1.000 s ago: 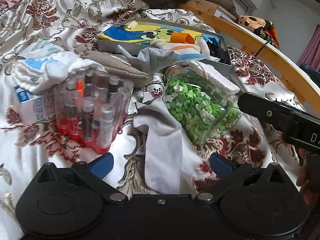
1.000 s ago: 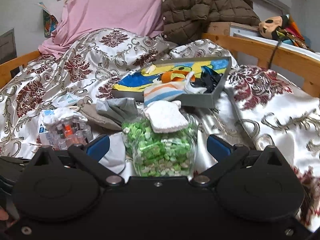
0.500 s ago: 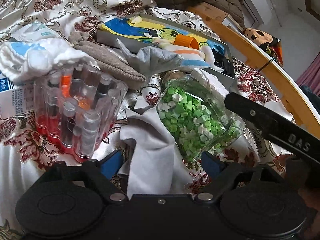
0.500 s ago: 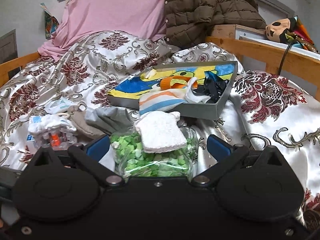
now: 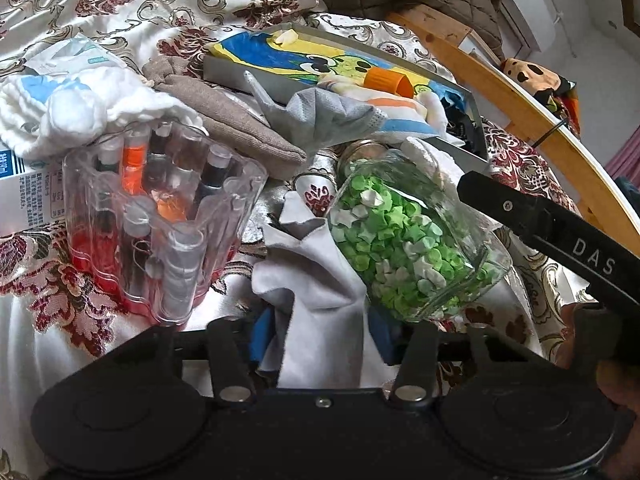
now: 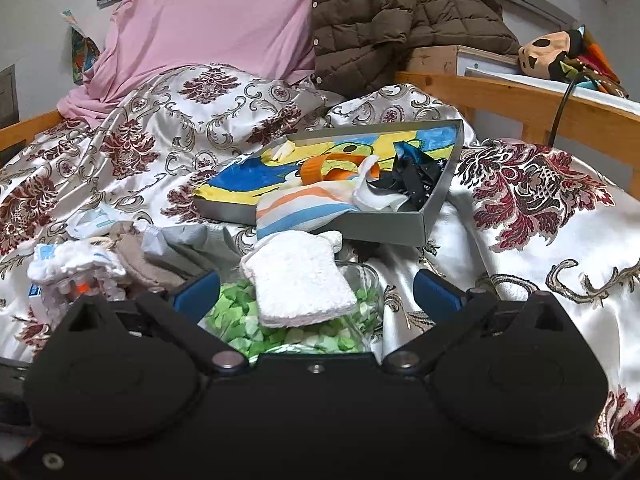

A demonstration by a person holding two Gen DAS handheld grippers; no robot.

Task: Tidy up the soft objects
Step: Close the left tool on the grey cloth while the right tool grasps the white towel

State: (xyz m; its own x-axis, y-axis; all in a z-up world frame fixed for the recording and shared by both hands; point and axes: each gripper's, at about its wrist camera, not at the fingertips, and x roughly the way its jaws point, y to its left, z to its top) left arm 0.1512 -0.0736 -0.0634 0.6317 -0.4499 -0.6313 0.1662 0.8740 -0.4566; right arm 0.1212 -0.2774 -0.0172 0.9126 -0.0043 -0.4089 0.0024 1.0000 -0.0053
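Note:
A pale grey cloth [image 5: 320,300] lies on the bed between a clear bottle holder and a jar of green paper stars [image 5: 404,240]. My left gripper [image 5: 320,336] has its blue pads on both sides of this cloth, narrowed around its near end. My right gripper [image 6: 316,292] is open over the jar [image 6: 296,332], which carries a white knitted cloth [image 6: 300,276]. A grey tray [image 6: 384,224] behind holds a cartoon towel, a striped cloth [image 6: 304,208] and black fabric. A grey mask [image 5: 324,114] and a tan sock [image 5: 228,128] lie in front of the tray.
A clear holder of small bottles [image 5: 160,216] stands at left with a white-blue cloth [image 5: 76,104] on it. A white carton [image 5: 24,196] lies at far left. A wooden bed rail [image 6: 520,104] runs at right. A brown jacket [image 6: 392,12] and pink pillow [image 6: 200,20] sit behind.
My left gripper has moved forward and its pads have narrowed onto the pale grey cloth. My right gripper has advanced low over the jar and stays open.

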